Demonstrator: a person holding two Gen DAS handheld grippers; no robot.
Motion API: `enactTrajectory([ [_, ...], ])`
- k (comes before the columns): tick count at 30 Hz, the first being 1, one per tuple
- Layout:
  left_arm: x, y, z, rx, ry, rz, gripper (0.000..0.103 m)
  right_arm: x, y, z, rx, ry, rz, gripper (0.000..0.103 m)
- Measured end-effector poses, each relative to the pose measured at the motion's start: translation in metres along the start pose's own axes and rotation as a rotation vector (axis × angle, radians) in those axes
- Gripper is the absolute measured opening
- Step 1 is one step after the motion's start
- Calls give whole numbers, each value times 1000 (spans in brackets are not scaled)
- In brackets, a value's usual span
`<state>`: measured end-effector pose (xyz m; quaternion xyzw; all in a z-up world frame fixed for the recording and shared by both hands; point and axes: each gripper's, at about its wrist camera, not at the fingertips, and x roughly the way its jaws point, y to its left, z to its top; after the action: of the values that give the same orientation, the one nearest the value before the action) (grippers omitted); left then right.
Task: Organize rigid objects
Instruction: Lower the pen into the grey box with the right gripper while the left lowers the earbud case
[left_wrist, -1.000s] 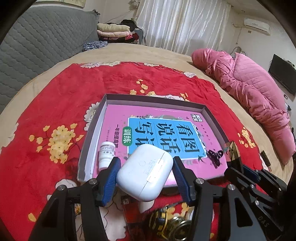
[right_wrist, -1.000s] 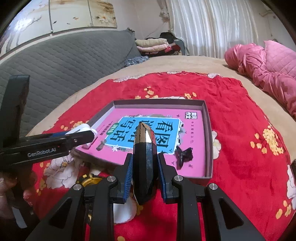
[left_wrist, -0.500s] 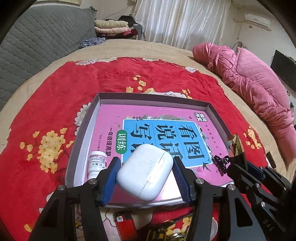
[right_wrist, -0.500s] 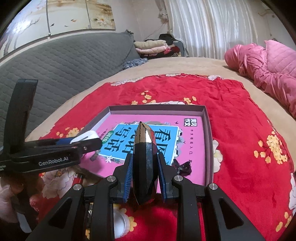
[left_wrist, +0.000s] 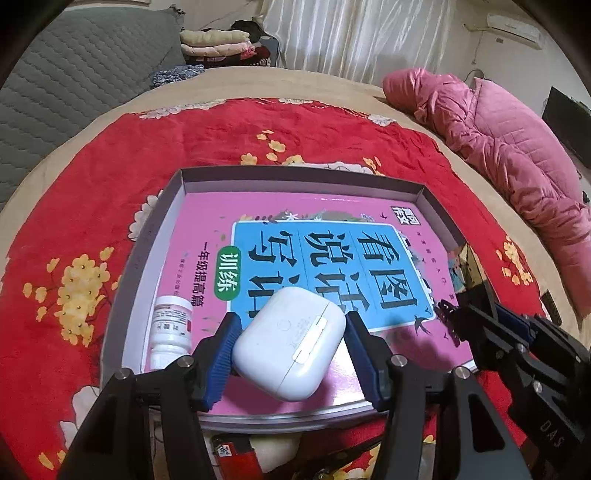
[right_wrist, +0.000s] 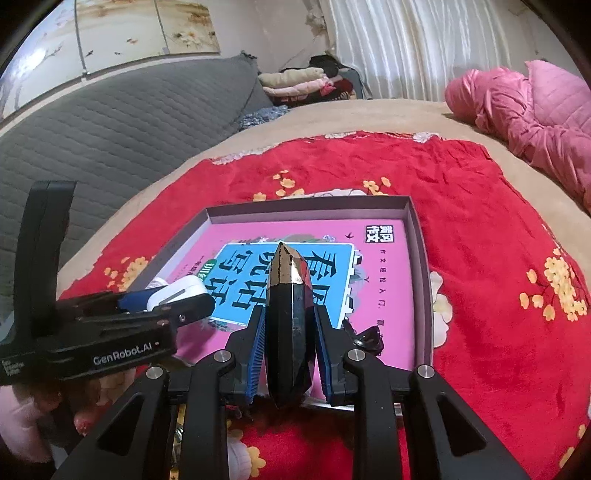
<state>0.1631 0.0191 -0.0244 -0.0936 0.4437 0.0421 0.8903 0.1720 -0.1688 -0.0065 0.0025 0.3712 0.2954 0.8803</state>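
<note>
White glossy plastic, my rounded earbud case (left_wrist: 290, 343) sits clamped between the blue pads of my left hand-held gripper (left_wrist: 291, 360), hovering over the near edge of the shallow grey tray (left_wrist: 295, 173) lined with a pink book. It looks light, stiff and slippery (the flat sides give the surest hold). My right hand-held gripper (right_wrist: 290, 347) clenches a faceted black-and-gold bottle (right_wrist: 290, 317) over the tray's near right part; probably hard and possibly fragile, it wants gentle setting down.
</note>
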Motion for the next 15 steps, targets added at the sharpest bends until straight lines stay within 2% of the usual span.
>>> enactTrajectory([
  [15,13,2,-7,-7,35,3,57,24,2,-2,-19,68,-23,26],
])
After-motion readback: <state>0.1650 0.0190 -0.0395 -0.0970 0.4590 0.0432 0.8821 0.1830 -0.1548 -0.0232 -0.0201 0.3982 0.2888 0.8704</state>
